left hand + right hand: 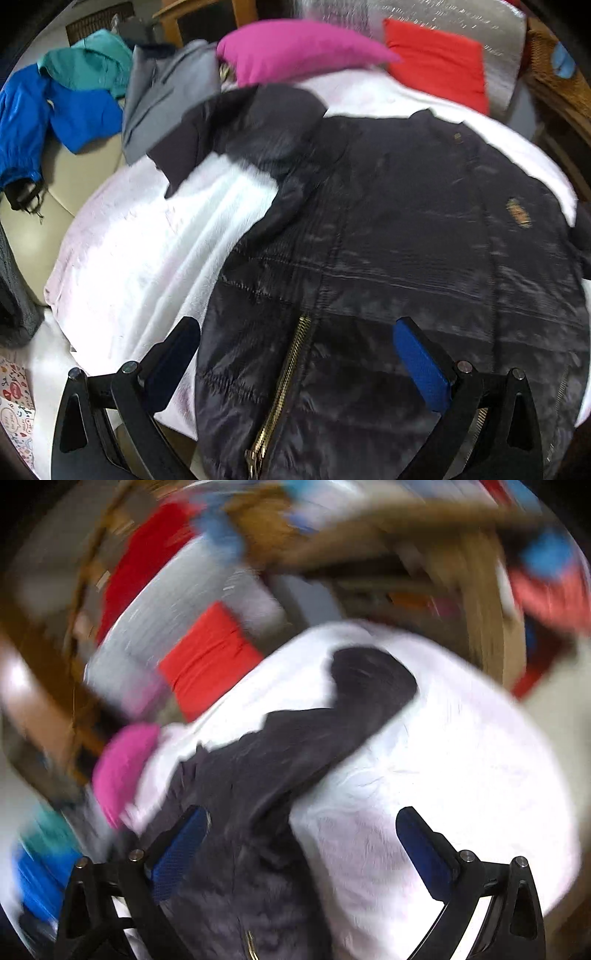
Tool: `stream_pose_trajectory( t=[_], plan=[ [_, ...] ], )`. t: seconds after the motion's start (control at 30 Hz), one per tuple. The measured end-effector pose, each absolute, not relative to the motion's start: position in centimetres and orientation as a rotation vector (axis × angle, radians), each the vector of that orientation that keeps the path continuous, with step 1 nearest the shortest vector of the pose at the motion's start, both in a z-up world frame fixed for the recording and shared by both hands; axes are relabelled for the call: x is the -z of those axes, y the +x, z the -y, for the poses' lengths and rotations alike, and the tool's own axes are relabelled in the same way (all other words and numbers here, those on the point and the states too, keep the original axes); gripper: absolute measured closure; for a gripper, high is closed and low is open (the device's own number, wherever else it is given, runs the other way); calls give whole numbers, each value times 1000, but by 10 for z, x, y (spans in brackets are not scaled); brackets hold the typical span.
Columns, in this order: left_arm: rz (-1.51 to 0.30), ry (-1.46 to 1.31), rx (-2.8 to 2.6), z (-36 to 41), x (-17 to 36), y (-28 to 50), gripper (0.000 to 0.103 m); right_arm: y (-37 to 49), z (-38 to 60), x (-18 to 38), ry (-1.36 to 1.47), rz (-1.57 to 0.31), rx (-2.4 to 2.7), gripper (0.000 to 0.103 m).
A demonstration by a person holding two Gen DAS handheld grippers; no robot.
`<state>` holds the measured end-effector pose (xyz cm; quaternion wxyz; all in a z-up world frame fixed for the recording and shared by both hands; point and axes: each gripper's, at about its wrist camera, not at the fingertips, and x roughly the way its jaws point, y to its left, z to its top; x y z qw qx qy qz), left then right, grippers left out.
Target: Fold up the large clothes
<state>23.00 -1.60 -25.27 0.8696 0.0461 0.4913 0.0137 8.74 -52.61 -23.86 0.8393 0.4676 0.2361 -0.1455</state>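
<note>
Both our grippers hang with fingers spread wide, gripping nothing: the left gripper [295, 354] over the near hem and brass zipper [284, 384] of the black jacket [406, 229], the right gripper [303, 842] over the jacket's [258, 775] sleeve side. We see the jacket lying flat on a white blanket [147, 251]. Farther off sit a pink cushion [295, 48], a red cushion [439, 62], and on the far left blue [74, 110], teal [92, 59] and grey [166, 92] clothes.

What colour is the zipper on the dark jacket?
Gold or brass-toned, on the black quilted jacket; the zipper shows best in the left wrist view.
</note>
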Motion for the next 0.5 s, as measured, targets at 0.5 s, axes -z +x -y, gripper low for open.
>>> stream_pose_trajectory(
  t=[0.5],
  plan=[
    [-1083, 195, -62, 38, 304, 265, 0, 201, 639, 313, 1221, -522, 393, 9]
  ],
)
